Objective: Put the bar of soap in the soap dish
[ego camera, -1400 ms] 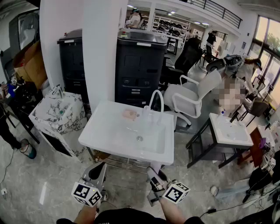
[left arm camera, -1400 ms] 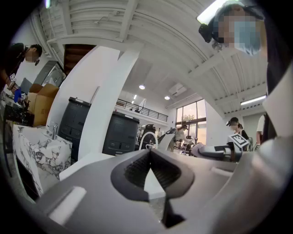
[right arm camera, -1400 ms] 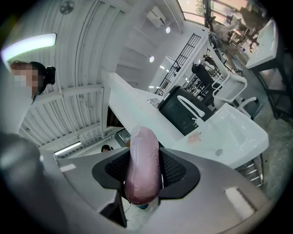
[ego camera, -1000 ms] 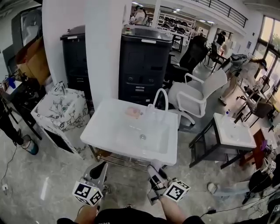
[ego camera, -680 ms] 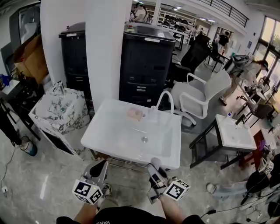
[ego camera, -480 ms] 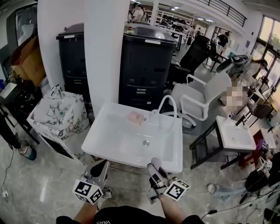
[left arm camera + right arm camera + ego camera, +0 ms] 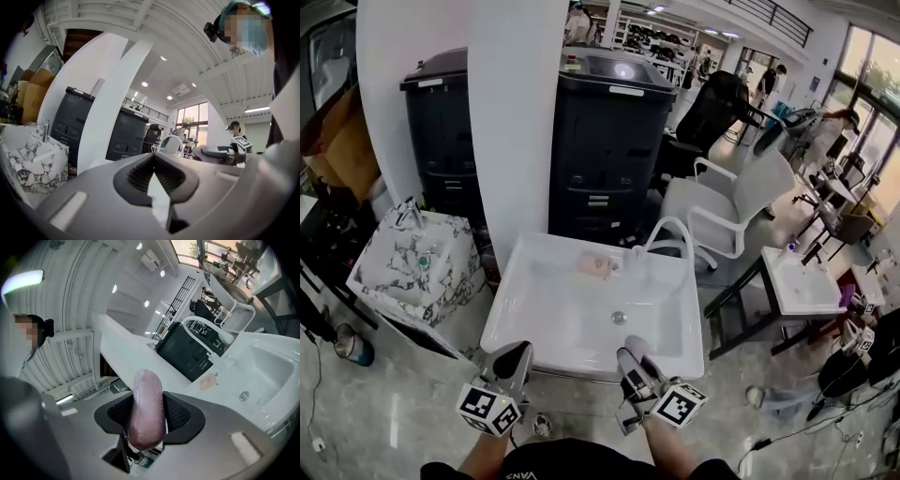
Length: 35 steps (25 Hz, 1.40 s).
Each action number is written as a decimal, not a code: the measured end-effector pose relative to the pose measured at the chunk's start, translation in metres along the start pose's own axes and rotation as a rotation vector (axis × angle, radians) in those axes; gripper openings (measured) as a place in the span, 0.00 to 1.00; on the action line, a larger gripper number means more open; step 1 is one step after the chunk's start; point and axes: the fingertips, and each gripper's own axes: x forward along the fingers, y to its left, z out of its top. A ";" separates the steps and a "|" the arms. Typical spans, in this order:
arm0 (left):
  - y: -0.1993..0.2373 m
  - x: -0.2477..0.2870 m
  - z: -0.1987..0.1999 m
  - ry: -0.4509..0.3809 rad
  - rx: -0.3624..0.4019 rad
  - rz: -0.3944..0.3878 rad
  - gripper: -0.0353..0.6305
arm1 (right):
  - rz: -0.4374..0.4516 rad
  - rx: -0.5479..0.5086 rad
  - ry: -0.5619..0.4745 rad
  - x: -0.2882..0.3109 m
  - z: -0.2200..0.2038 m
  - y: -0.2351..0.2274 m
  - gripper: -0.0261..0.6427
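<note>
Two grippers sit just short of the sink's (image 7: 546, 314) near rim, pointing level at it. Right gripper (image 7: 149, 397) is clamped on the soap (image 7: 146, 420): the pink bar stands on edge between the pads and sticks out past them. Left gripper (image 7: 153, 158) is clenched on nothing, pads meeting at the tips. Dish (image 7: 596, 265) is on the sink's far ledge, just left of the faucet (image 7: 667, 232); it looks pinkish and is too small to read its contents. Soap is well apart from the dish, with the whole basin and drain (image 7: 619, 318) between them. Left of the sink is a marble basin (image 7: 412, 267). Behind the sink are a white pillar (image 7: 520, 122) and a black cabinet (image 7: 609, 141). Behind-right of the sink is a white chair (image 7: 727, 202), and right of it a second white sink (image 7: 802, 281) on a dark frame.
</note>
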 end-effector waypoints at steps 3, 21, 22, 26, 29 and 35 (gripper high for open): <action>0.019 0.006 0.003 0.006 -0.001 -0.017 0.13 | -0.015 -0.001 -0.018 0.015 -0.003 0.000 0.31; 0.085 0.039 -0.007 0.091 -0.035 -0.081 0.13 | -0.117 -0.011 -0.044 0.076 -0.011 -0.025 0.31; 0.088 0.043 -0.008 0.093 -0.038 -0.076 0.13 | -0.117 -0.013 -0.038 0.081 -0.009 -0.029 0.31; 0.101 0.058 -0.016 0.094 -0.047 -0.036 0.13 | -0.102 -0.020 -0.007 0.104 0.003 -0.045 0.31; 0.107 0.074 -0.020 0.097 -0.052 -0.012 0.13 | -0.096 -0.032 0.016 0.118 0.013 -0.057 0.31; 0.119 0.107 -0.027 0.108 -0.049 0.030 0.13 | -0.101 -0.093 0.065 0.148 0.029 -0.088 0.31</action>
